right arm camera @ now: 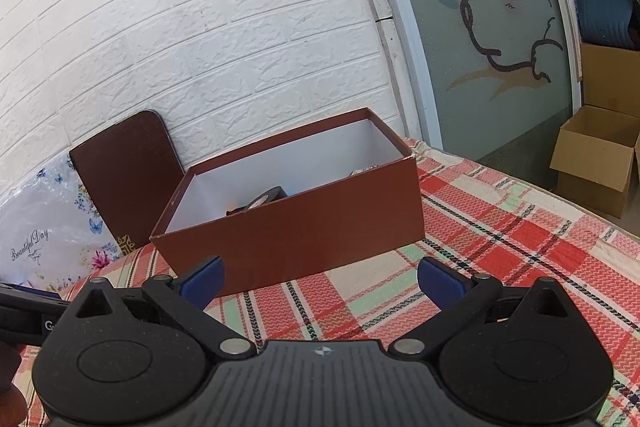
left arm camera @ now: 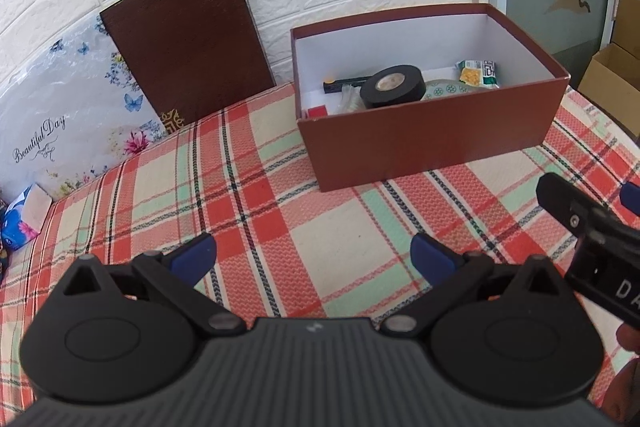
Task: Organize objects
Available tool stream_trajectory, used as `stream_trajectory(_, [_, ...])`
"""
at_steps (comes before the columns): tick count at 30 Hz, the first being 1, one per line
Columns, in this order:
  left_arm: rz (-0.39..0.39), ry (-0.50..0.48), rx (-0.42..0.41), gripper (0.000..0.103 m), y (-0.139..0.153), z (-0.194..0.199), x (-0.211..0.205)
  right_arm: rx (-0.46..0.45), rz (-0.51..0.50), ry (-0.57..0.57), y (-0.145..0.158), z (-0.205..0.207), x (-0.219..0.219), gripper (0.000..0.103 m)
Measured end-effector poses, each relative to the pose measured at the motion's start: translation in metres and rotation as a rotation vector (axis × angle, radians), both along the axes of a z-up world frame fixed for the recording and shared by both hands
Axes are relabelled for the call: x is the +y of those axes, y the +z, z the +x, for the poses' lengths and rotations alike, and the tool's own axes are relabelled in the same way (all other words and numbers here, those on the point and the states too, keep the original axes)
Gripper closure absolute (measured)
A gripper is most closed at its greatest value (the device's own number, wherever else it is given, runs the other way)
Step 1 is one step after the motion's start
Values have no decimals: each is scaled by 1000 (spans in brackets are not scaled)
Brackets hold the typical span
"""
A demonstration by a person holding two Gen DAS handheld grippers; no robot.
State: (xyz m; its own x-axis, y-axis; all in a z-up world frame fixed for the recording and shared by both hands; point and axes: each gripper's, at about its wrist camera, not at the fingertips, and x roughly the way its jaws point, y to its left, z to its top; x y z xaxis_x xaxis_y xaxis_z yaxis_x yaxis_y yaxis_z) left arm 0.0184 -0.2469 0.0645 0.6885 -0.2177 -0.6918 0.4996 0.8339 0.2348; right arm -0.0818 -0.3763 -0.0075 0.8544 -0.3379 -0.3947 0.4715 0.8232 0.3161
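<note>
The plaid cloth (left arm camera: 280, 195) is carrying the brown box (left arm camera: 424, 131) near its back edge. Only the left view is showing the box contents: black tape roll (left arm camera: 393, 86), snack packet (left arm camera: 478, 71). Left gripper (left arm camera: 313, 255) and right gripper (right arm camera: 320, 277) are both hovering spread apart, empty.

White brick-pattern wall (right arm camera: 208, 39) behind. Frosted glass door (right arm camera: 492, 39) with cartoon drawing at right, white frame. Plaid cloth (left arm camera: 280, 195) covers the surface. Brown board (left arm camera: 188, 43) leans on wall. Cardboard boxes (right arm camera: 600, 155) on floor by the door. Bright daylight.
</note>
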Motion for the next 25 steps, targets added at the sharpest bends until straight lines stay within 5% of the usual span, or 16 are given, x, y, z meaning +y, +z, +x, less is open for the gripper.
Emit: stream_trajectory(25, [-37, -40, -50, 0, 10, -11, -14, -30, 25, -55, 0, -7, -20, 1])
